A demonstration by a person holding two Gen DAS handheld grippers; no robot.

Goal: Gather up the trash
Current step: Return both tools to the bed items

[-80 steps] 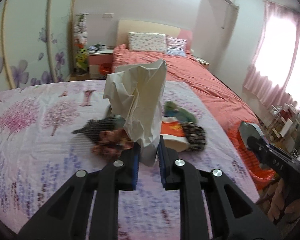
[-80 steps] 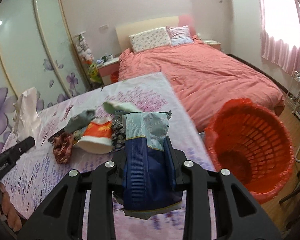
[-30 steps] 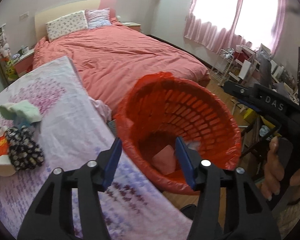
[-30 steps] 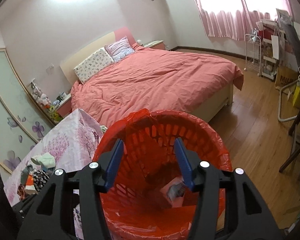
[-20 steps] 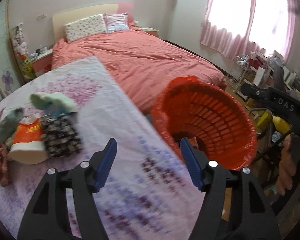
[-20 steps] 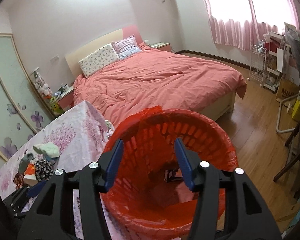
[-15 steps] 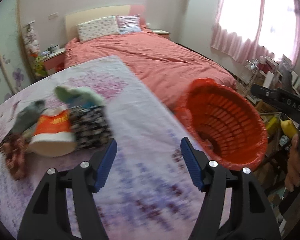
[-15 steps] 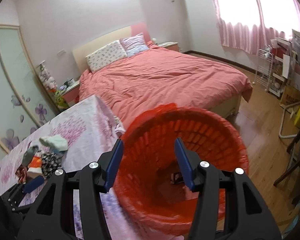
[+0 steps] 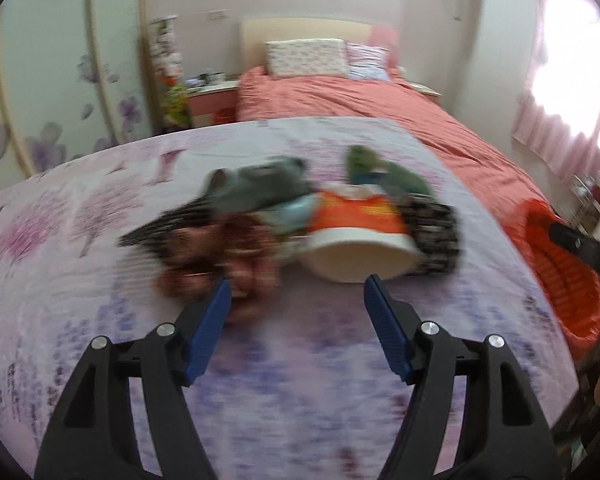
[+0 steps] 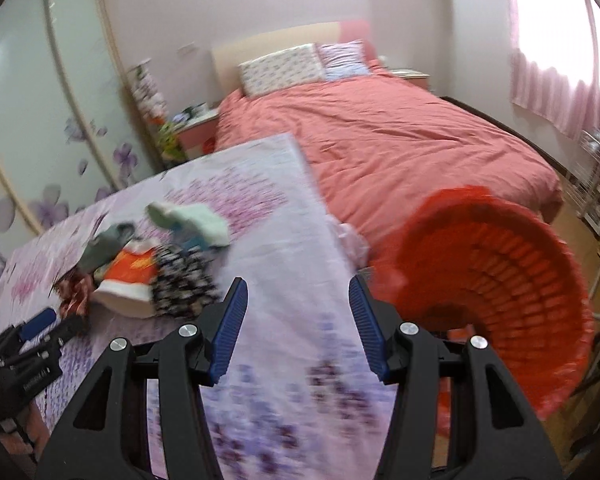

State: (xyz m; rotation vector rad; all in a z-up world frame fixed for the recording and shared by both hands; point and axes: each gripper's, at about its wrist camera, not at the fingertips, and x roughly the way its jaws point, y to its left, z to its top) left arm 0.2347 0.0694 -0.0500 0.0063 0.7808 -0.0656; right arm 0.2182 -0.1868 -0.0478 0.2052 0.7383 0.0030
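Observation:
A heap of trash and cloth lies on the lilac flowered table (image 9: 100,280). In it are an orange and white paper cup (image 9: 360,240) on its side, a reddish brown crumpled piece (image 9: 220,256), a grey rag (image 9: 256,188) and a black patterned cloth (image 9: 436,232). My left gripper (image 9: 296,300) hangs just short of the heap, jaws opening, nothing between them. My right gripper (image 10: 296,300) is open and empty over the table's right part, with the heap (image 10: 140,268) to its left. The orange bin (image 10: 500,304) stands beside the table's right edge.
A bed with a salmon cover (image 10: 400,132) fills the room behind the table. Wardrobe doors with purple flowers (image 10: 40,120) line the left wall. A nightstand (image 9: 212,100) stands by the headboard. Wire shelving (image 10: 596,184) is by the curtained window at the right.
Both grippers have swung left, away from the orange bin and back over the table. The left one now faces the heap with wider jaws. Both earlier held items lie in the bin.

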